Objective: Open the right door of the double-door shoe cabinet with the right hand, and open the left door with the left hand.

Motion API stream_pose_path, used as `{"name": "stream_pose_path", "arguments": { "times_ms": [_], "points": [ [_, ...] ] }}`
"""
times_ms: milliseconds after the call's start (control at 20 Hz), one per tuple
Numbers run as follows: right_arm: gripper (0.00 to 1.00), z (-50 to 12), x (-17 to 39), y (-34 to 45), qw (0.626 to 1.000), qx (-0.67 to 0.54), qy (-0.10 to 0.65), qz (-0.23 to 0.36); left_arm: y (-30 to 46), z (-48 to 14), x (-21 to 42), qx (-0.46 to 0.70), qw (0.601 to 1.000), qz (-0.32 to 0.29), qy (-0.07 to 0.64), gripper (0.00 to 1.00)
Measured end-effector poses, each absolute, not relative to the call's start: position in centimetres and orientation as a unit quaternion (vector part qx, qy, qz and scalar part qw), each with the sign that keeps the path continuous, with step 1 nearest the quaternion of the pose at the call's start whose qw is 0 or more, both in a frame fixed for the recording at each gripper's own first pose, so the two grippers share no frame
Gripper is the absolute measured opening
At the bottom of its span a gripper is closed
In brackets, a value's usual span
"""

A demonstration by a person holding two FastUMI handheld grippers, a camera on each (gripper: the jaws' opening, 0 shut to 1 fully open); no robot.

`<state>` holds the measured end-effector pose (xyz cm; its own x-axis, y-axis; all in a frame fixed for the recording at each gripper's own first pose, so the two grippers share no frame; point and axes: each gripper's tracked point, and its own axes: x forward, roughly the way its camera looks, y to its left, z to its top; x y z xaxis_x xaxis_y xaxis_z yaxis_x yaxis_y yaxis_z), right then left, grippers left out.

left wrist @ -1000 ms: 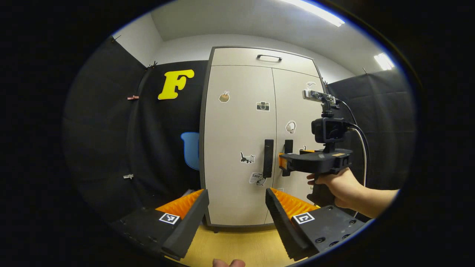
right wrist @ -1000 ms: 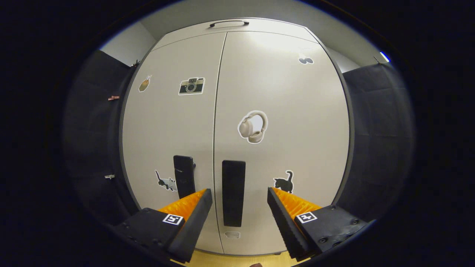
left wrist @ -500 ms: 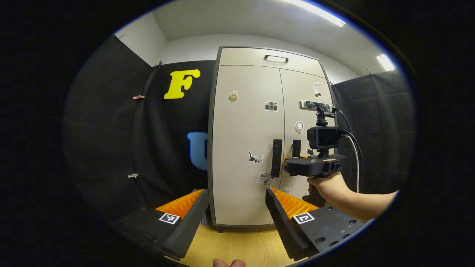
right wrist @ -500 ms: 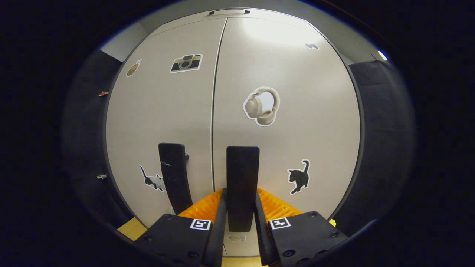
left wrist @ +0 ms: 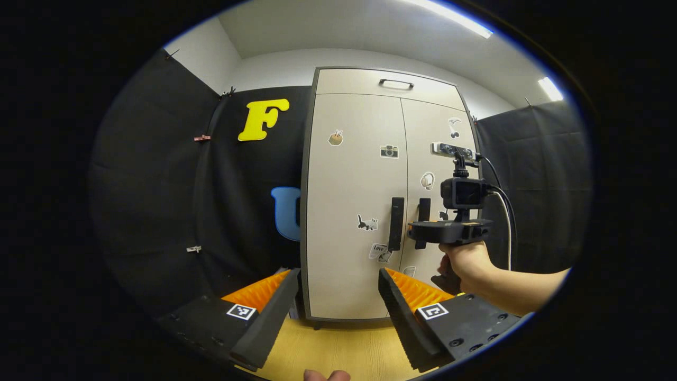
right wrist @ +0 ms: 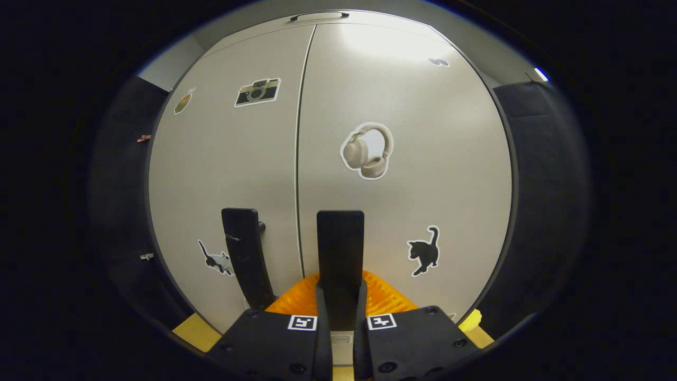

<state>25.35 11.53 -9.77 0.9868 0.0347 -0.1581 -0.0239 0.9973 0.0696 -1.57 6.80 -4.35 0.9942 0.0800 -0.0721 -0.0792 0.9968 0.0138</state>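
Observation:
The tall beige shoe cabinet (left wrist: pixel 354 211) stands ahead with both doors closed. In the right gripper view, my right gripper (right wrist: pixel 340 290) is shut on the right door's black vertical handle (right wrist: pixel 340 243), low on the bar. The left door's handle (right wrist: pixel 244 254) stands free just to its left. In the left gripper view, a hand holds the right gripper (left wrist: pixel 415 230) against the right handle (left wrist: pixel 423 209). My left gripper (left wrist: pixel 338 293) is open with nothing between its fingers, well back from the cabinet and below the left door's handle (left wrist: pixel 396 223).
Black cloth walls (left wrist: pixel 158 201) flank the cabinet on both sides. Light wooden floor (left wrist: pixel 338 352) lies between me and the cabinet's base. A top flap with a small handle (left wrist: pixel 395 83) sits above the doors. A cable (left wrist: pixel 509 211) hangs from the right gripper's camera.
My right gripper moved in and closed on the right door's handle. The left gripper drifted slightly, so the cabinet sits a little further right in its view. Both doors stay closed.

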Motion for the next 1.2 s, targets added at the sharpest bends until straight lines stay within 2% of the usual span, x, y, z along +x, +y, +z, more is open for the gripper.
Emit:
{"name": "stream_pose_path", "arguments": {
  "times_ms": [50, 750, 1200],
  "points": [
    [0.12, -9.6, 25.5, 11.5, 0.996, 0.035, 0.080, 0.015, 6.8, -4.2, -1.7, 0.005, 0.999, 0.042, 0.035, 0.95],
    [0.12, -8.0, 20.1, 9.5, 0.991, 0.052, 0.074, 0.096, 3.6, -3.4, -4.0, 0.015, 0.998, 0.052, 0.027, 0.95],
    [0.12, -7.2, 18.0, 6.6, 0.991, 0.060, 0.061, 0.099, -0.8, -3.2, -4.4, 0.010, 0.999, 0.035, 0.029, 0.95]
  ]
}}
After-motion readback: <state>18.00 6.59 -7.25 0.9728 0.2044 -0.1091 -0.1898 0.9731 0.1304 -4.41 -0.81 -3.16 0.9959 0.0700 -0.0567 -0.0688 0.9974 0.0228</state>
